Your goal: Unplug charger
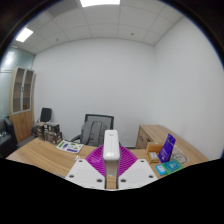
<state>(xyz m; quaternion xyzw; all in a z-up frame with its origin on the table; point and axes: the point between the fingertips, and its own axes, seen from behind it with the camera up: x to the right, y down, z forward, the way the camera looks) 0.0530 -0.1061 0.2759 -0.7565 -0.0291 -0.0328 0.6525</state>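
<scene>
My gripper is shut on a white charger. The charger stands upright between the two purple pads and rises above the fingertips. It is lifted clear of the wooden desk below. No cable or socket shows in the gripper view.
A wooden desk runs left and right beneath the fingers. A purple box and teal items lie on it to the right, papers to the left. A black office chair stands beyond, a cabinet far left, white walls behind.
</scene>
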